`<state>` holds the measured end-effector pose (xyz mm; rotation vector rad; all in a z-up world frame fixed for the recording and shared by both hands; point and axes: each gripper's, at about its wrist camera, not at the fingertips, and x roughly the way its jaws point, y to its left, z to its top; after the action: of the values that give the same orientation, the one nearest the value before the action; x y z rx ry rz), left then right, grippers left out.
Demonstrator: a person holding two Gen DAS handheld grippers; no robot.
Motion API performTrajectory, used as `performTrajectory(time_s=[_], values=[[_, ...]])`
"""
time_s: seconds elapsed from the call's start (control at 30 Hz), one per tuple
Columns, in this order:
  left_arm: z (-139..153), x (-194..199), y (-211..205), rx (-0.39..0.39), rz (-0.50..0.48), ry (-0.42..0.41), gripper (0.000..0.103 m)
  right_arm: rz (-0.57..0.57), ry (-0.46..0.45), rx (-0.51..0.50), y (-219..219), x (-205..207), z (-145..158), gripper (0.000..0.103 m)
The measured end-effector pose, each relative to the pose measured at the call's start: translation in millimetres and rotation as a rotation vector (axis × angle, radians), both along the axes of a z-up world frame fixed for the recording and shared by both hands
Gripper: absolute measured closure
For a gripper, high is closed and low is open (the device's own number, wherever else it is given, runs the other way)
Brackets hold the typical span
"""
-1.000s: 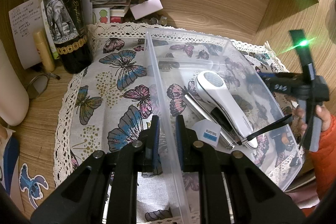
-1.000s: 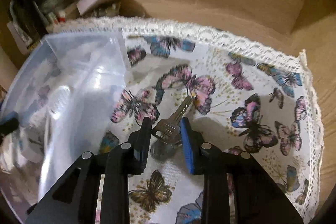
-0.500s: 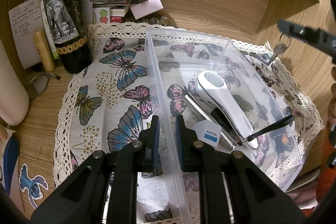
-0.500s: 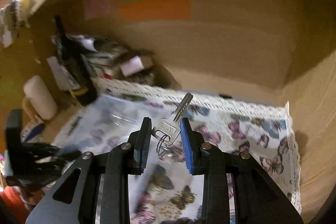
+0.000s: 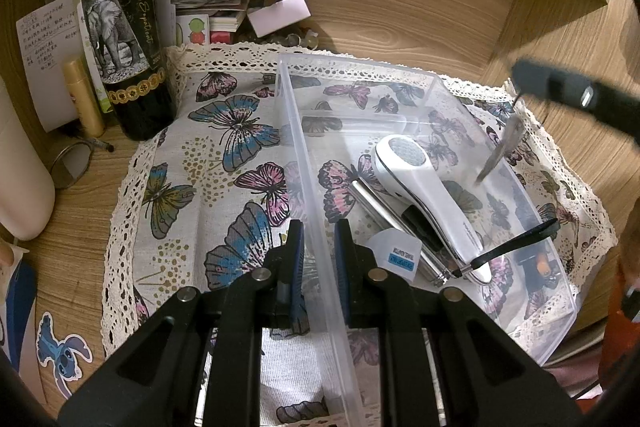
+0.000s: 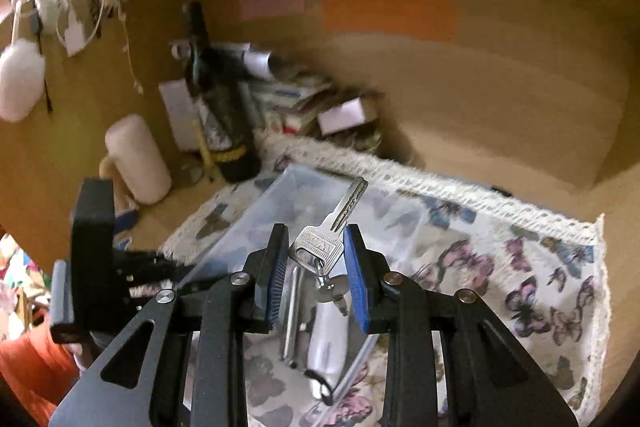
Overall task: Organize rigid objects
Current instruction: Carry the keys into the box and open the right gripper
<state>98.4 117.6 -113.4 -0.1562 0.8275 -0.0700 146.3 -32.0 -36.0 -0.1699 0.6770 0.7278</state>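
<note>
The right gripper (image 6: 316,259) is pinching the key (image 6: 320,247) above the box (image 5: 500,291); it should be lowering before releasing. The left gripper (image 5: 319,259) is clamping the box wall.

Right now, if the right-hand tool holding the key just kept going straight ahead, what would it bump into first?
Probably the clear plastic bin. The right gripper points down over it, the key leading between its fingers. Past the bin's rim lie the butterfly cloth and wooden back wall. Depth is hard to judge.

— Where's the silver key (image 6: 320,247)?
— Lifted above the clear plastic bin (image 5: 420,87), blade tilted up, smaller key dangling beneath.
— Inside the bin?
— A white handheld device (image 5: 424,187) lying diagonally, a metal rod just beside it.
</note>
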Motion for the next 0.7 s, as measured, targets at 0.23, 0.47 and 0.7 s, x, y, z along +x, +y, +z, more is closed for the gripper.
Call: performTrajectory(time_s=[0.23,0.47,0.7], values=[[0.0,0.0,0.1,0.000,0.000,0.000,0.088,0.037,0.101,-0.071,15.8,6.4,-36.3,0.077],[0.0,0.1,0.0,0.000,-0.001,0.000,0.088,0.054,0.162,-0.126,21.5,9.3,-56.5,0.077],[0.0,0.0,-0.1,0.000,-0.001,0.000,0.088,0.031,0.198,-0.129,15.7,13.7,-57.0,0.070]])
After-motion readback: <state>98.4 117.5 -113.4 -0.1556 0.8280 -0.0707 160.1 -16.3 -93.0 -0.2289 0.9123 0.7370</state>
